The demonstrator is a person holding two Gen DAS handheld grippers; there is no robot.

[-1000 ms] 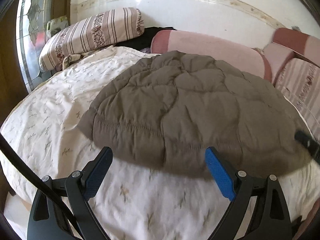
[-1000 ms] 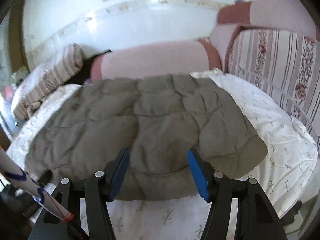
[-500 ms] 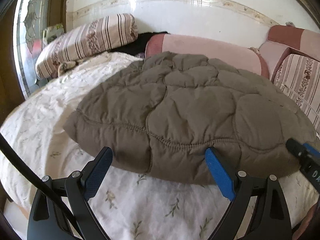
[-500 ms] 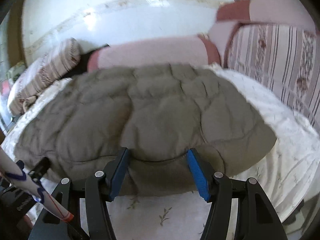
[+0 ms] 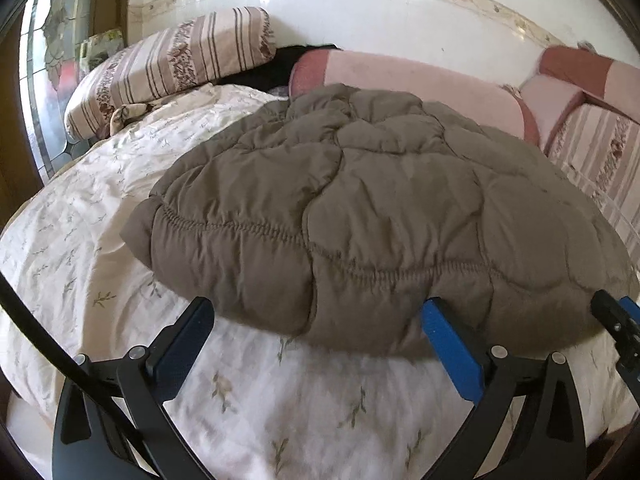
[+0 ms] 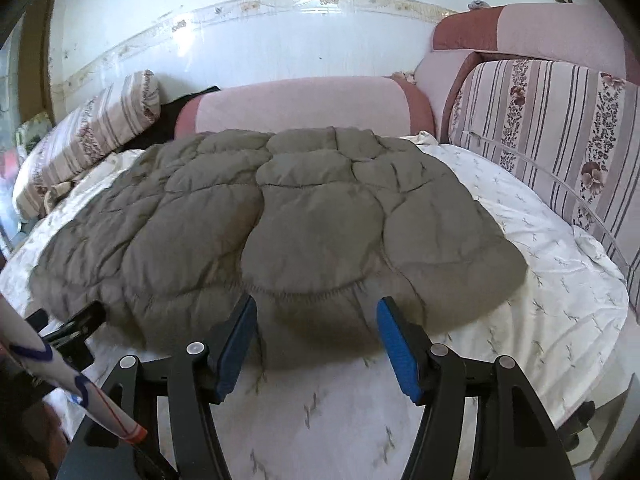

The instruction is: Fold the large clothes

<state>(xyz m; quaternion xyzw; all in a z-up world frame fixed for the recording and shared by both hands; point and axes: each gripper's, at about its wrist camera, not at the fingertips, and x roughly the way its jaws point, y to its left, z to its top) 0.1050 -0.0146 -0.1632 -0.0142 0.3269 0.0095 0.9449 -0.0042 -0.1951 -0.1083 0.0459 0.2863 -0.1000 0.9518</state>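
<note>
The jacket (image 5: 360, 208) lies spread flat on the bed (image 5: 80, 208), straight ahead of both grippers, its gathered hem nearest them. The left gripper (image 5: 316, 320) has its fingers wide apart, with the hem lying just past the tips and bulging into the gap between them; nothing is clamped. The right gripper (image 6: 316, 316) is likewise spread, its tips at or just under the hem's near edge. Whether they touch the cloth is hard to say from these views.

The jacket is quilted and puffy, so it is probably light for its bulk, soft and springy. It should sag and billow when lifted rather than hold a crease, and a shell like this tends to be slick, so a shallow pinch may slide off. The stitched, elastic-looking hem band (image 6: 304, 292) is the firmest part in reach, and the best hold is likely there, one gripper toward each hem corner, biting deep enough to catch both layers. Beyond the jacket lie a pink bolster (image 6: 304, 104) and a striped pillow (image 5: 172, 60), well clear of the hem.
</note>
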